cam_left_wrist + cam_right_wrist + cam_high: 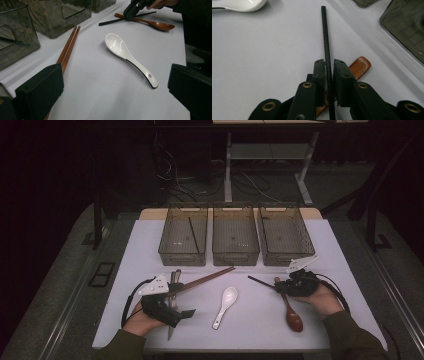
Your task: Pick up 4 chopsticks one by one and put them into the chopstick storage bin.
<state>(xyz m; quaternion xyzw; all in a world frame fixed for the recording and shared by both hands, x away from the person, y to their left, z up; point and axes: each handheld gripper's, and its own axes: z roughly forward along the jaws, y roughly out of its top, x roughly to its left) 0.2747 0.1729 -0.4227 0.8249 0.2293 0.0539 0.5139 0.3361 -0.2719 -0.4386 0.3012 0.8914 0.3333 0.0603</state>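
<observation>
Grasp step: black chopstick (326, 47) is pinched by right gripper (328, 65), jaws nearly shut. Left gripper (113, 87) is held wide open, empty. Next, a lift toward left bin (183, 236) is judged needed.

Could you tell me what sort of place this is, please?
Probably a lab or recording room, not a kitchen: a white table with three bins in a row, cables on the floor and dark surroundings.

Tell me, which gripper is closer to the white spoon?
Left. The left gripper sits just left of the white spoon; the right gripper is farther, at a black chopstick.
</observation>
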